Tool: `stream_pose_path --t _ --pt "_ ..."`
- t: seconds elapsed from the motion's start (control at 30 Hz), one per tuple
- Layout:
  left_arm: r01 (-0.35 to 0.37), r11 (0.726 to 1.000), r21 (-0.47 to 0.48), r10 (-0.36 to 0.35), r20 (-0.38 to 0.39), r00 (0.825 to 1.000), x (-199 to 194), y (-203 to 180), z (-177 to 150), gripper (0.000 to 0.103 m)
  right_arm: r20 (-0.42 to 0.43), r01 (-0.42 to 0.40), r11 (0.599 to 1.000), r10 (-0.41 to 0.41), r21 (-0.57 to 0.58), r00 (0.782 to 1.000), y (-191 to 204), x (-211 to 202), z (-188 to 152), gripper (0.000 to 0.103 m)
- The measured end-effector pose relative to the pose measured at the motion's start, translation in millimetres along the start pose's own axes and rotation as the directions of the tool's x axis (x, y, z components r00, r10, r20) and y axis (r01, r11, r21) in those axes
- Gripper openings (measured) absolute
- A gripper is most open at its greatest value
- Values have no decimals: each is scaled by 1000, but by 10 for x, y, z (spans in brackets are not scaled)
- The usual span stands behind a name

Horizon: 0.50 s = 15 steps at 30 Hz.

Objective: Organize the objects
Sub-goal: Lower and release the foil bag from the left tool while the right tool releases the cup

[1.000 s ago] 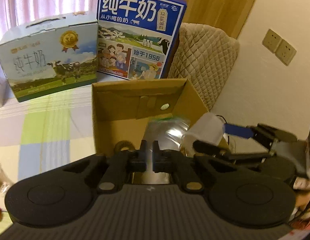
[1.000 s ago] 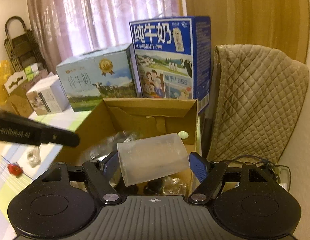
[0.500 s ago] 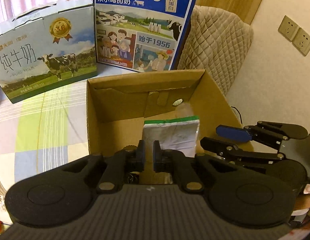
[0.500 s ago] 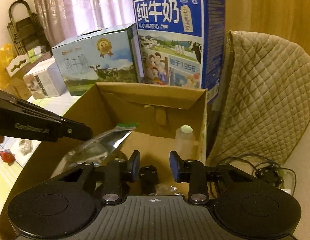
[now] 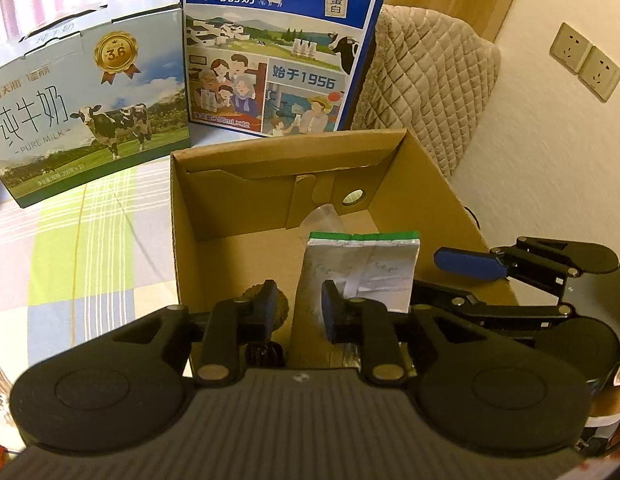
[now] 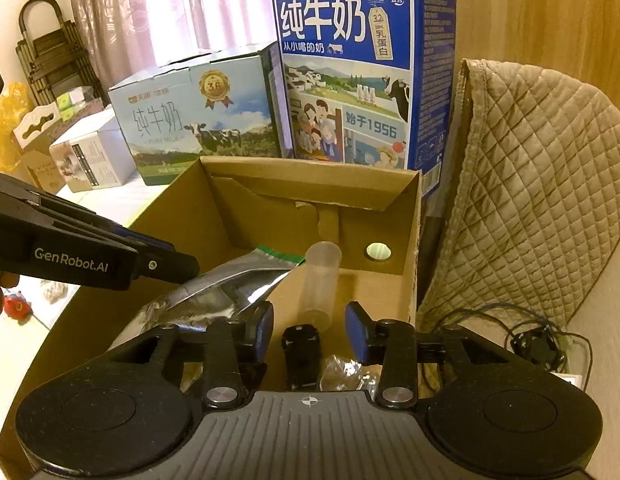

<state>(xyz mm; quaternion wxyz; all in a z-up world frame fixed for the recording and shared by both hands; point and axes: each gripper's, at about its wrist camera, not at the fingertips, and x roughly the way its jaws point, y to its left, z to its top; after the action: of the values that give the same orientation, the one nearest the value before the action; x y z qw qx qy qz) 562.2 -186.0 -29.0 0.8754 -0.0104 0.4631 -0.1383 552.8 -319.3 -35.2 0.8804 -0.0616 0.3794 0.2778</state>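
From the left wrist, the left gripper (image 5: pixel 296 310) hangs over the near edge of the open box (image 5: pixel 182 240), its fingers (image 5: pixel 266 304) parted and holding nothing — the silver pouch (image 5: pixel 362 268) with a green top edge stands inside just ahead of them, and the right gripper (image 5: pixel 466 260) reaches in from the right. From the right wrist, the right gripper (image 6: pixel 310 330) is also spread wide and empty above the box (image 6: pixel 406 264); the clear cup (image 6: pixel 320 280) lies on the box floor beyond its fingers (image 6: pixel 356 332), beside the pouch (image 6: pixel 230 284), with a small black object (image 6: pixel 301 356) below — two milk cartons (image 6: pixel 350 80) stand behind.
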Motion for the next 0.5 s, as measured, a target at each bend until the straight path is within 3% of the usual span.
stream_pose_path --t 0.5 --pt "7 1000 4 -7 18 1000 -246 -44 -134 36 31 -2 999 0 50 1000 51 -340 -157 49"
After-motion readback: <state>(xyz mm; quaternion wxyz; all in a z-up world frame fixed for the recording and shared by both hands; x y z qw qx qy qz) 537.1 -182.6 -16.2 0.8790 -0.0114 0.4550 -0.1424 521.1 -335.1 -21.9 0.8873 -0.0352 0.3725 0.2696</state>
